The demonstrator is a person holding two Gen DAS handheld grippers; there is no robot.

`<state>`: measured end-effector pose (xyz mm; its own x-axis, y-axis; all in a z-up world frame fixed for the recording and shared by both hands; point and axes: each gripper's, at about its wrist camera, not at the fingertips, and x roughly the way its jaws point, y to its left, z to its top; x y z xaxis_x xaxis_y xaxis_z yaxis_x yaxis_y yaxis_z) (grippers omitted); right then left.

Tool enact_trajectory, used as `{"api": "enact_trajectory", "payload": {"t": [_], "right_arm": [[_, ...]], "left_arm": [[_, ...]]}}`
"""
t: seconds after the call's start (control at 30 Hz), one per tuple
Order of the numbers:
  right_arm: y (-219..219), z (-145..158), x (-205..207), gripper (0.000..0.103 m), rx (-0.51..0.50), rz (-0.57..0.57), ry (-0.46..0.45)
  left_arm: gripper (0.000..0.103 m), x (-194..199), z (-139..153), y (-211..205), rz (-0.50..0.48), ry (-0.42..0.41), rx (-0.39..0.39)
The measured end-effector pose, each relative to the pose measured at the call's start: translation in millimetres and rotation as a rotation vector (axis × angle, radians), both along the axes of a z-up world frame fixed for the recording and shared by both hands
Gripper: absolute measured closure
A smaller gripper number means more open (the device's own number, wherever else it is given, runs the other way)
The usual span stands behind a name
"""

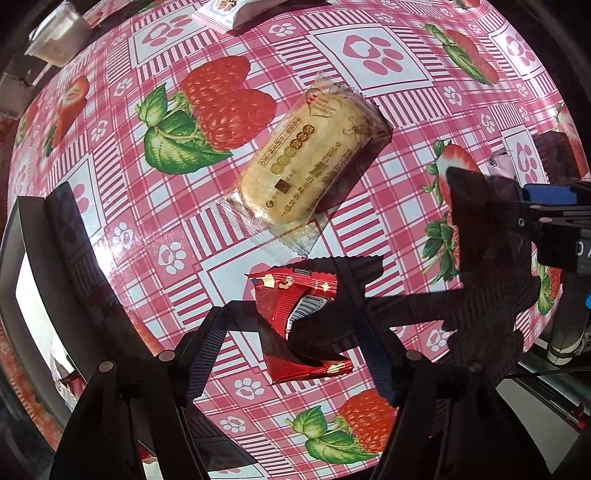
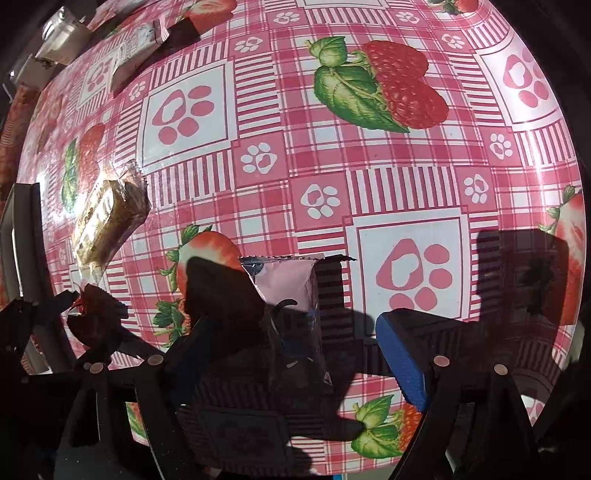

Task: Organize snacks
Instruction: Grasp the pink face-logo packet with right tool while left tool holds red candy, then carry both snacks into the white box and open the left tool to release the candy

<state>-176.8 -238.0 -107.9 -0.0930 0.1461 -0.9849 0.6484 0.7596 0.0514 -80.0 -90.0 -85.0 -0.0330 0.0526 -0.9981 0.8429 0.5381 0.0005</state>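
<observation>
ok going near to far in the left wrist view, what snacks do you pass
red snack packet between the jaws → clear-wrapped rice cracker pack → pink and white packet at the far edge of the table

Harsh sunlight, hard shadows, perhaps glare

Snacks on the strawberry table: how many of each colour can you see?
Red packet: 1
Pink packet: 1
Golden cracker in a clear wrapper: 1
White packet at the far edge: 1
Total: 4
</observation>
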Motion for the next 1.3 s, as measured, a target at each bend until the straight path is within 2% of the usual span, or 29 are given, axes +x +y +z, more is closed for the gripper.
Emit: {"api": "enact_trajectory", "payload": {"t": [0.07,0.1,0.13,0.17,0.27,0.43,0.67,0.77,0.8,0.83,0.9,1.1,1.27,1.3], "right_arm": [[9,0,-1,0.043,-0.029,0.021,0.016],[10,4,-4,0.057,-0.036,0.020,0.014],[7,9,-16,0.072,-0.024,0.003,0.000],[8,12,-19,0.077,0.000,-0.018,-0.011],[2,17,-33,0.077,0.081,-0.086,-0.063],[19,33,-44,0.077,0.136,-0.110,-0.115],[73,42,-37,0.077,0.157,-0.070,-0.132],[84,45,-29,0.076,0.117,-0.073,-0.093],[83,42,-30,0.070,0.110,-0.088,-0.075],[89,33,-22,0.051,0.096,-0.111,-0.052],[84,31,-28,0.028,0.069,-0.146,-0.035],[75,17,-40,0.028,0.056,-0.181,0.007],[70,-1,-26,0.029,0.052,-0.182,0.021],[66,-12,-19,0.035,0.032,-0.171,0.033]], "left_arm": [[0.055,-1,5,1,-0.008,-0.008,-0.014],[0.073,-2,9,2,-0.013,-0.009,-0.020],[0.074,-1,12,4,-0.015,0.003,-0.022],[0.075,-1,15,6,-0.010,0.013,-0.029],[0.076,2,23,15,0.008,0.029,-0.055],[0.076,8,49,37,0.033,0.041,-0.120],[0.076,22,75,67,0.054,0.015,-0.167],[0.076,30,82,85,0.083,0.011,-0.179],[0.076,32,84,90,0.093,0.011,-0.180],[0.076,35,85,95,0.104,0.012,-0.180],[0.076,38,87,103,0.124,0.020,-0.185],[0.076,50,90,117,0.160,0.015,-0.194],[0.076,55,96,126,0.175,-0.010,-0.194],[0.076,56,98,128,0.180,-0.016,-0.196]]}}
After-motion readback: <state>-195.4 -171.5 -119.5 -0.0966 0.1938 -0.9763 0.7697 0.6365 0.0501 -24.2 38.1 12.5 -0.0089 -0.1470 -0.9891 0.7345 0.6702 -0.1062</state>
